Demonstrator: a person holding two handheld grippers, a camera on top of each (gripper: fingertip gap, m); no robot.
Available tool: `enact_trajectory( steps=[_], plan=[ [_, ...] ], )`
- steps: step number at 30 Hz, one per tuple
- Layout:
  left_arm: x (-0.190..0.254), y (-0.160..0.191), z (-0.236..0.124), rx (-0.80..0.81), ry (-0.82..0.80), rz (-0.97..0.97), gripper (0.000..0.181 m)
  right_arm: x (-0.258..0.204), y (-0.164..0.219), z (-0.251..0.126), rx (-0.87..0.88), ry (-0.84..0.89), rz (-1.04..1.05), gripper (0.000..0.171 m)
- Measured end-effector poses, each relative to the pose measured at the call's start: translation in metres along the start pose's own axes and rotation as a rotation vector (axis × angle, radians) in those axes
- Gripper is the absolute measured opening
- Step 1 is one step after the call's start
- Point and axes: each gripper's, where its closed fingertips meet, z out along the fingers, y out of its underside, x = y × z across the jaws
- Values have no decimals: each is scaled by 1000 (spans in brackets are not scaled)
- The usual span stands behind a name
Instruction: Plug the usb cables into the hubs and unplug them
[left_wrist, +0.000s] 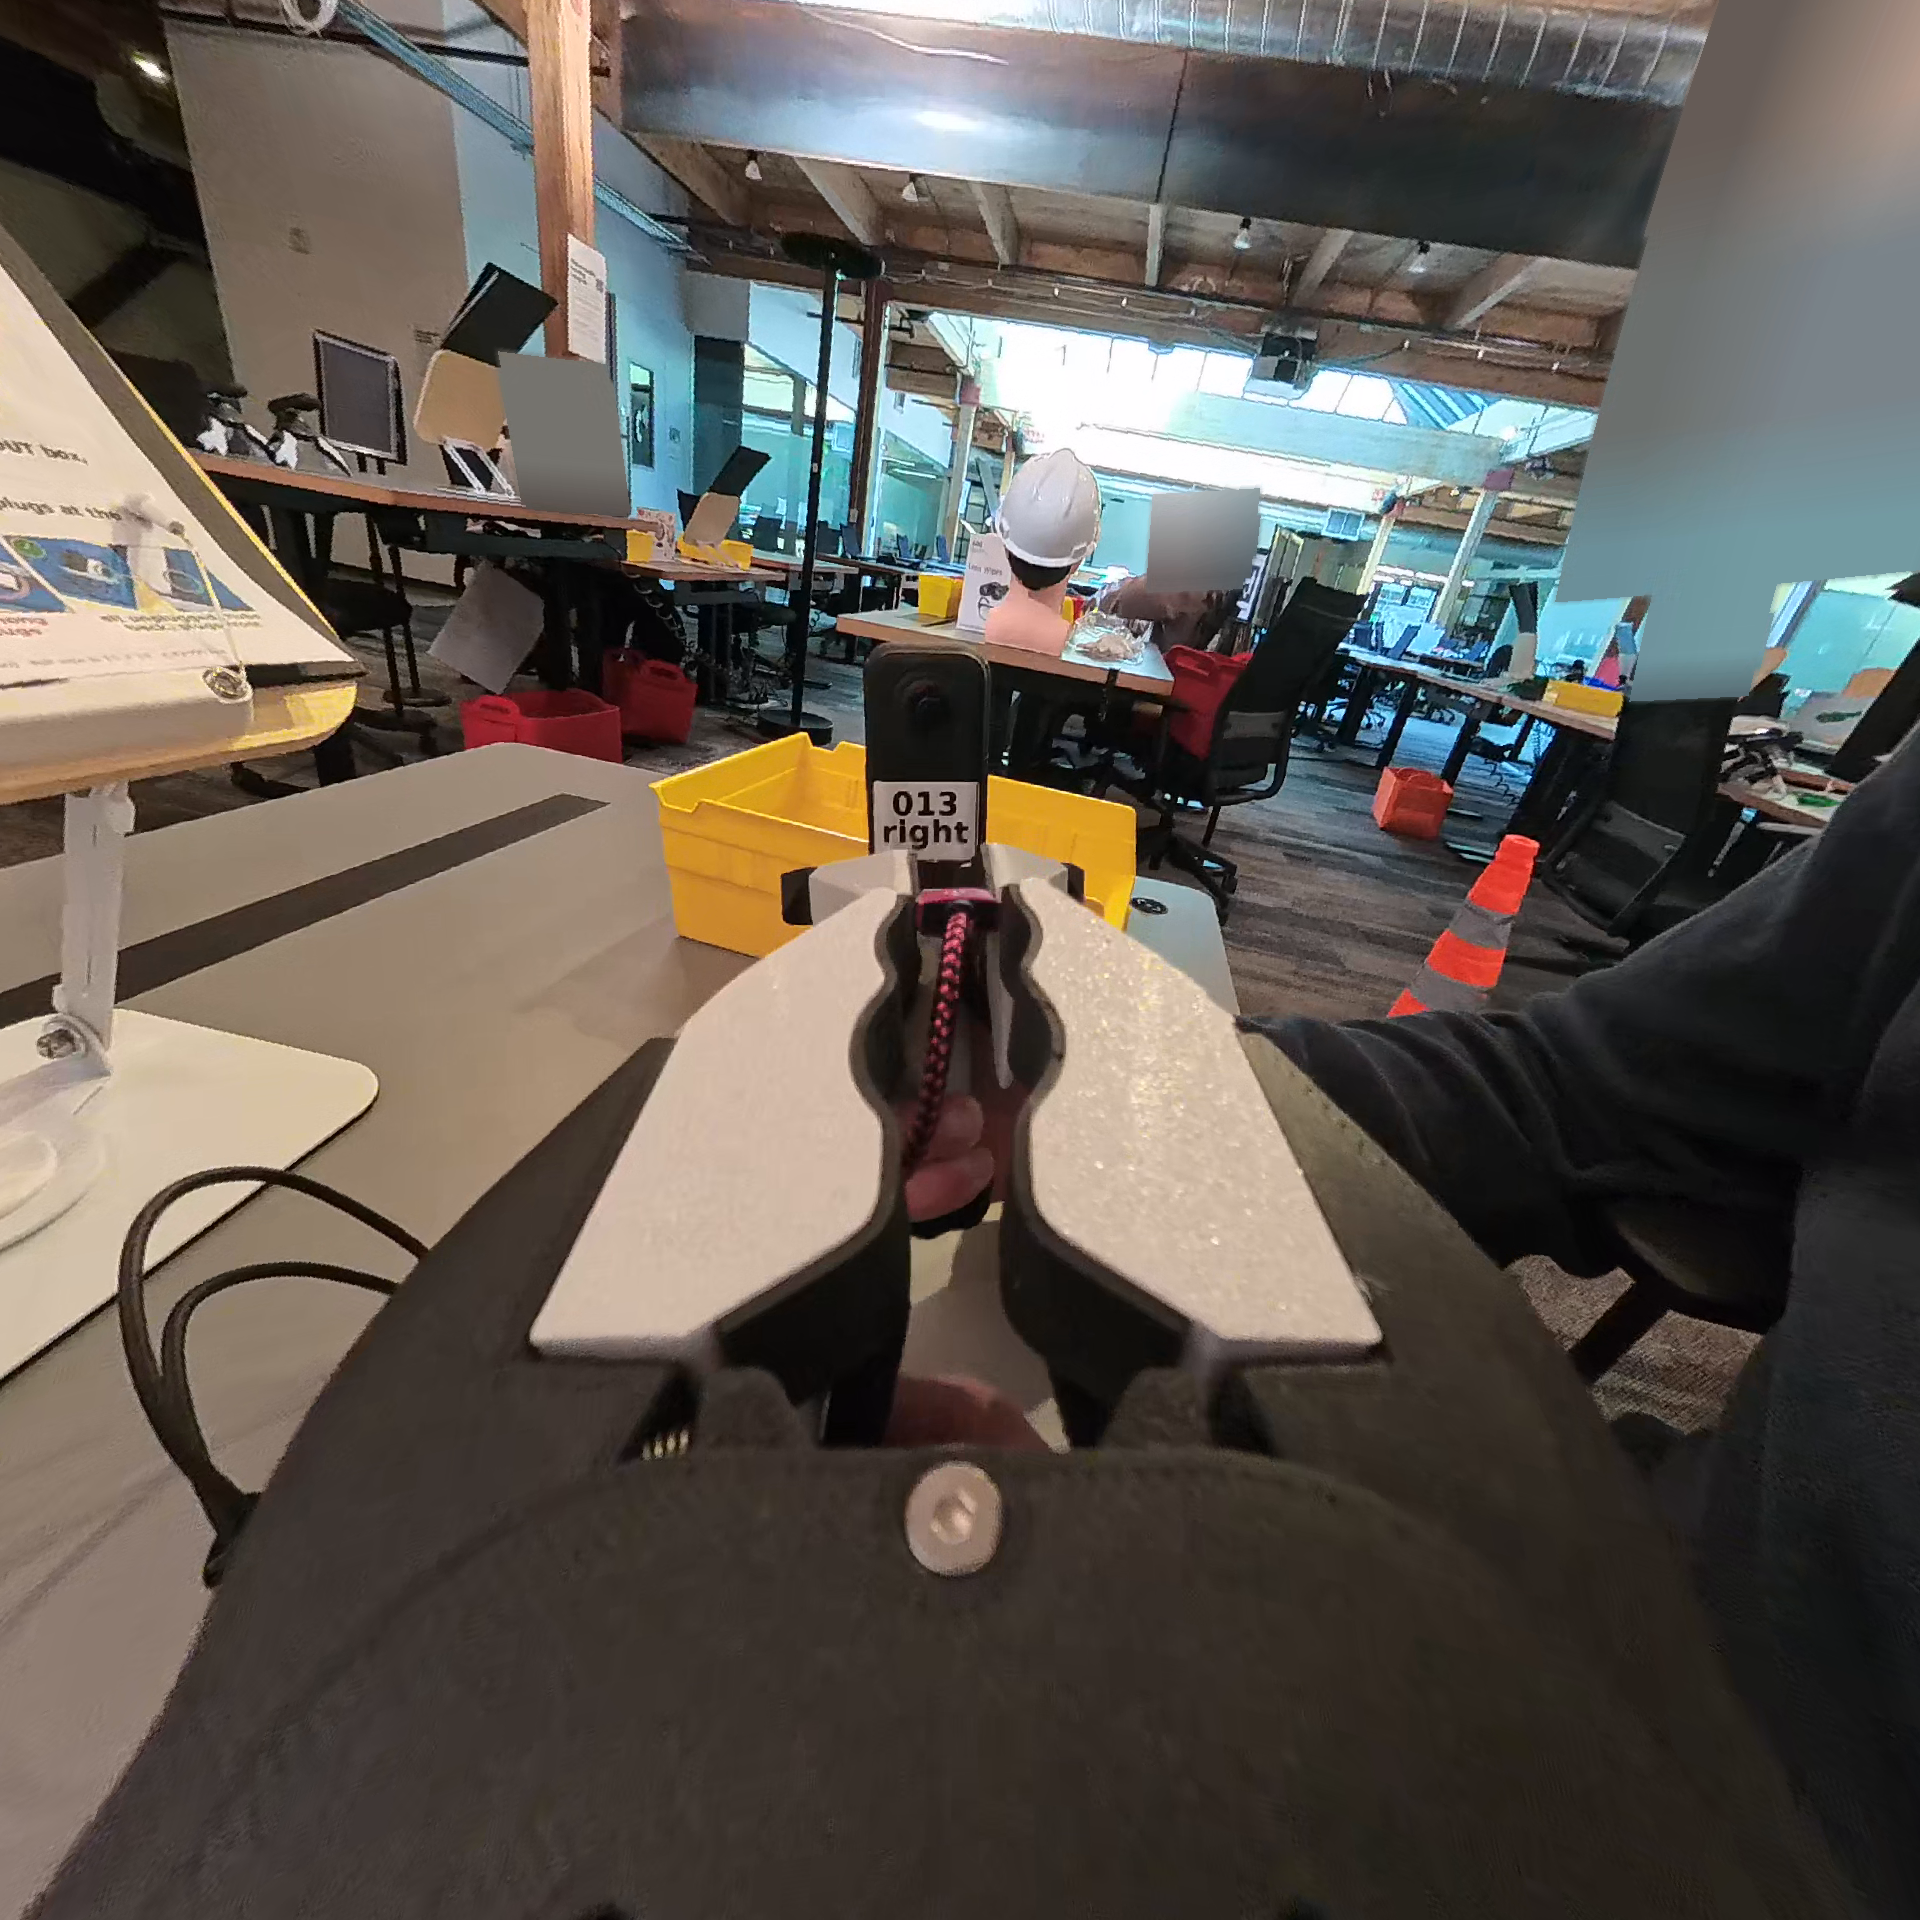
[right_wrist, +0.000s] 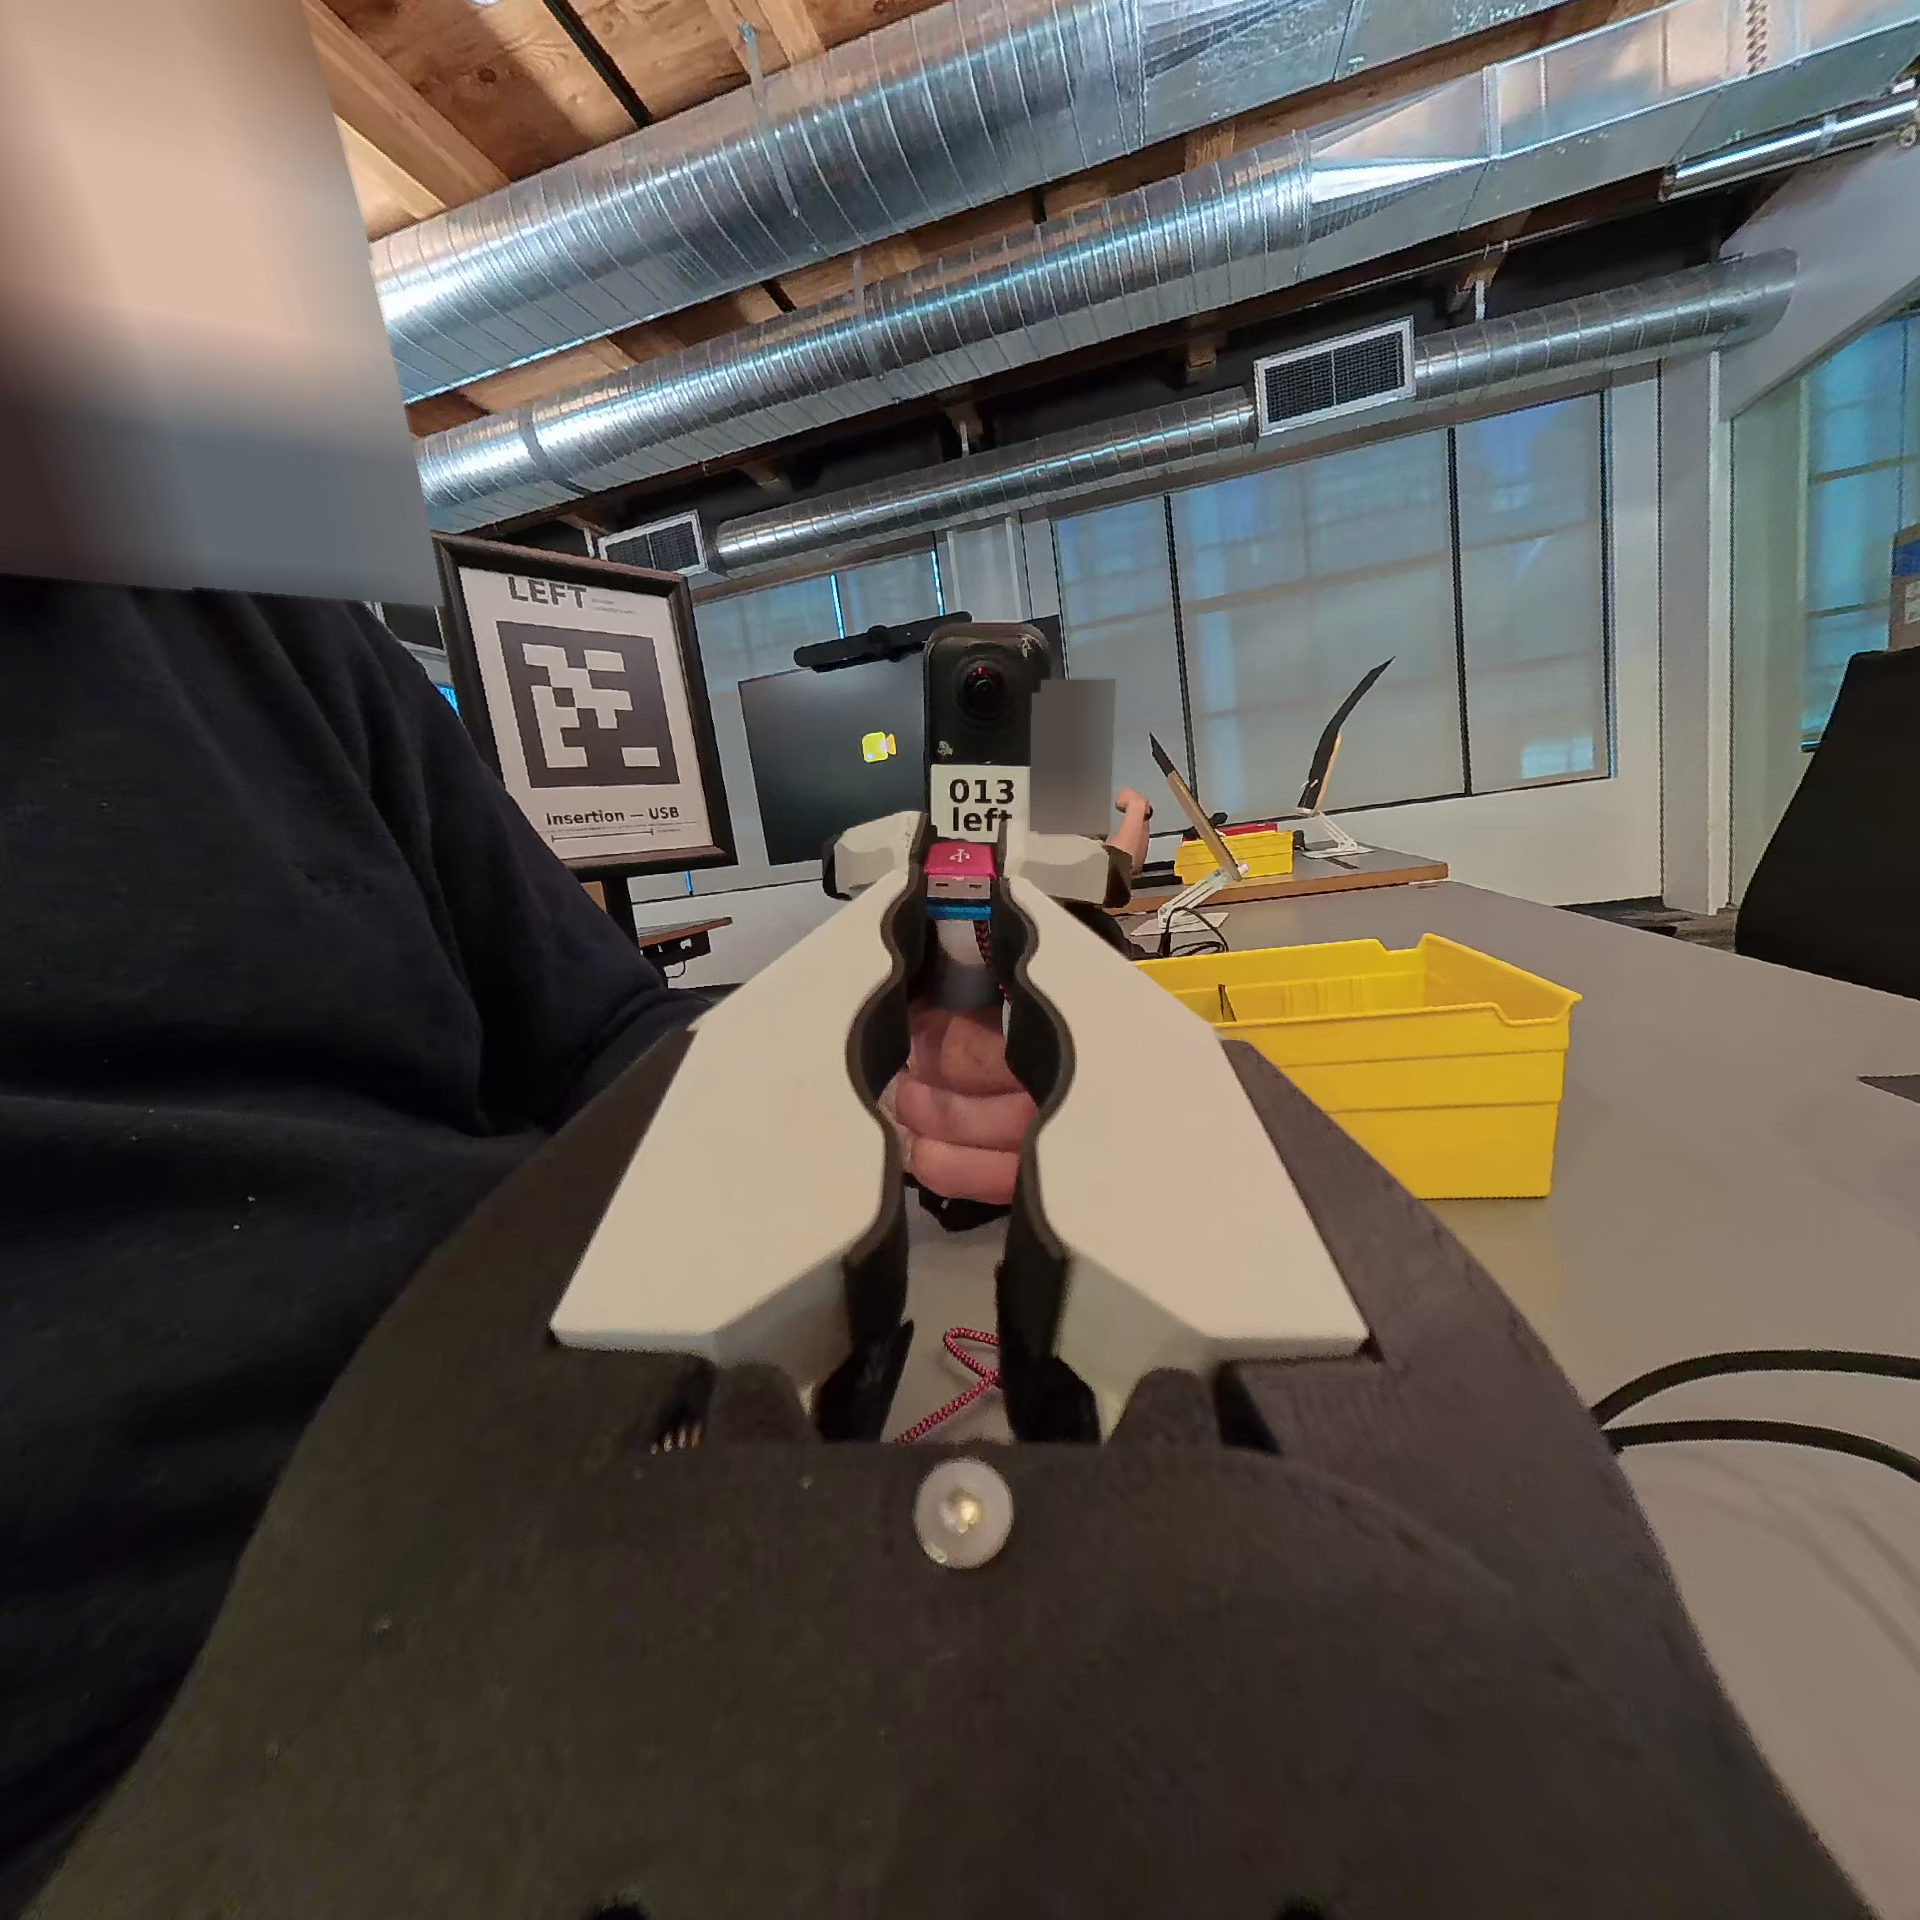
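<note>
- The left gripper (left_wrist: 951, 914), a two-finger tool with pale grey wavy-edged fingers on a black body, is closed at its tips on the pink metal-shelled USB plug (left_wrist: 951, 900), which sits right between the fingertips.
- The pink-and-black braided cable (left_wrist: 940, 1023) runs back from that plug down the narrow gap between the left fingers toward the tool's body.
- The right gripper (right_wrist: 961, 904), of the same grey-and-black build, faces the left one head-on; its tips are pinched on a small blue-edged piece (right_wrist: 958, 912), which cannot be made out as a hub for sure.
- In the right wrist view the plug's silver metal end (right_wrist: 958, 886) points toward that blue piece and touches or nearly touches it; whether it is seated inside cannot be told.
- Both tools are held up in the air above the flat grey table (left_wrist: 416, 935), tip to tip.
- A yellow plastic open-topped bin (right_wrist: 1403, 1049) stands on the table behind the meeting tips.
- A thin black cable (left_wrist: 177, 1299) loops on the table beside the left tool.
- A white stand with a printed sheet (left_wrist: 125, 582) is at the table's far left.
- A person's dark sleeve (left_wrist: 1610, 1091) reaches in from the right edge of the left wrist view.
</note>
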Motion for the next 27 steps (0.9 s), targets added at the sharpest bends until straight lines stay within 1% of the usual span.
enact_trajectory(
  steps=[4, 14, 27],
  plan=[
    [0, 0, 0, -10, 0, 2, 15, 0, 0, 0, -6, 10, -14, 9],
    [-2, -2, 3, 41, -26, -21, 15, 2, -3, -2, 21, 48, -34, 9],
    [2, -2, 5, 46, -13, -7, 15, -2, -4, -3, 59, 10, -1, 9]
  ],
)
